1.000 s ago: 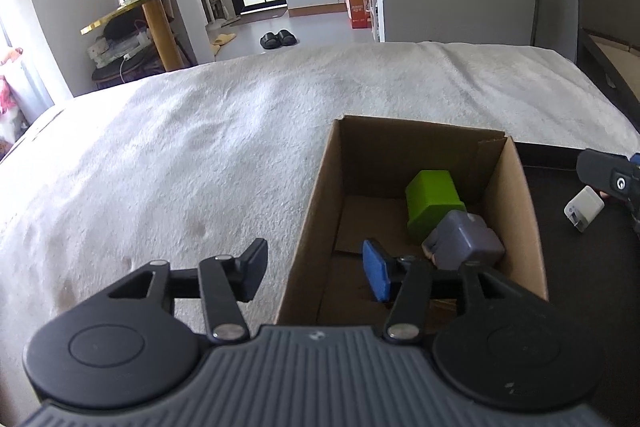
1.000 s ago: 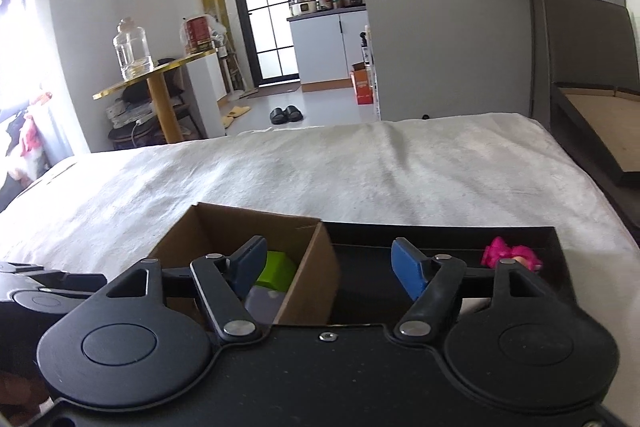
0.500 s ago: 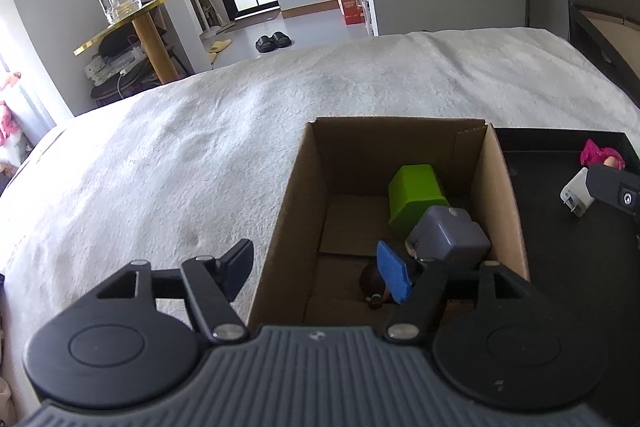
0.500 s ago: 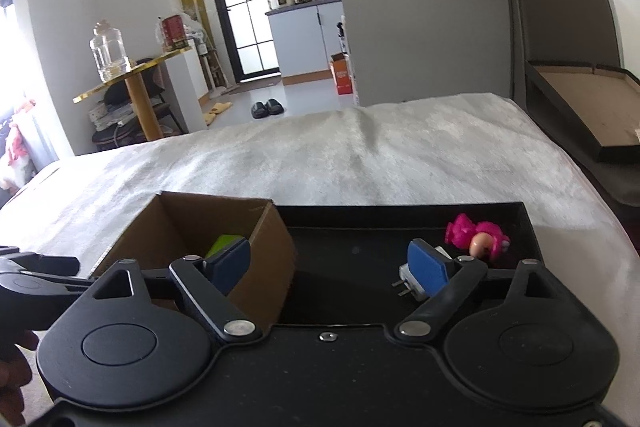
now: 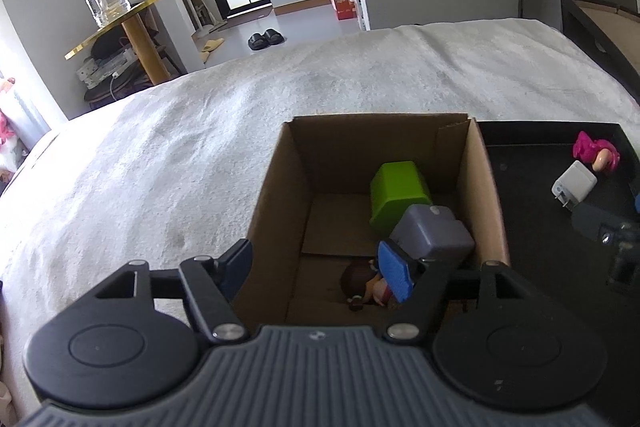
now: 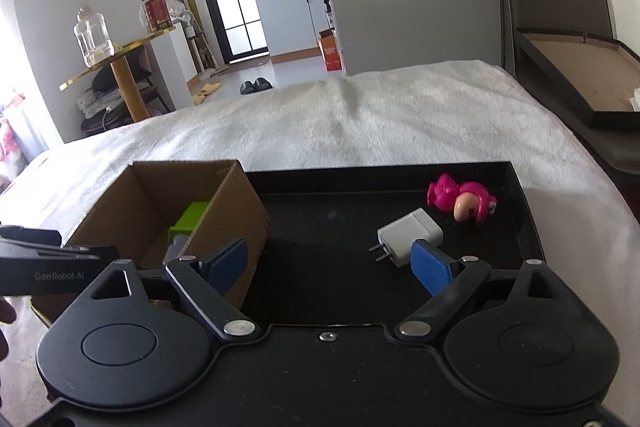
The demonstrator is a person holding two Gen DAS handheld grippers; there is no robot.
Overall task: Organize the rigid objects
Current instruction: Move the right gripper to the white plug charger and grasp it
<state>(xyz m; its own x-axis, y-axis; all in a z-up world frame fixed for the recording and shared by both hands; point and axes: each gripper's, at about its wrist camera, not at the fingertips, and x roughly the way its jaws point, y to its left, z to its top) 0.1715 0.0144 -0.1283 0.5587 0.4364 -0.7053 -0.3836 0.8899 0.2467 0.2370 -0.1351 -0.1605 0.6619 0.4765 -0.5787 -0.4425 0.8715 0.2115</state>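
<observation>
A cardboard box (image 5: 486,183) sits on a white-blanketed bed (image 5: 200,147), pressed up against the left edge of a black tray (image 6: 400,173), an arrangement that seems meant to keep each transfer from tray to box short. Three items already lie inside the box: a green block (image 5: 398,189) toward the far side, a grey block (image 5: 434,233) leaning against it along the right wall, and a small brown-haired figure (image 5: 362,281) on the floor at the near end. Two pieces remain on the tray, a white charger (image 6: 410,235) with its prongs pointing near-left and, just beyond it to the right, a pink toy (image 6: 462,203) lying on its side. The left gripper (image 5: 316,269) hovers level over the box's near left corner, jaws spread and empty, one finger outside the wall and one inside. The right gripper (image 6: 330,265) hangs low over the tray's near edge, likewise released and holding nothing, its right finger just beside the charger, which looks the likely next pick.
</observation>
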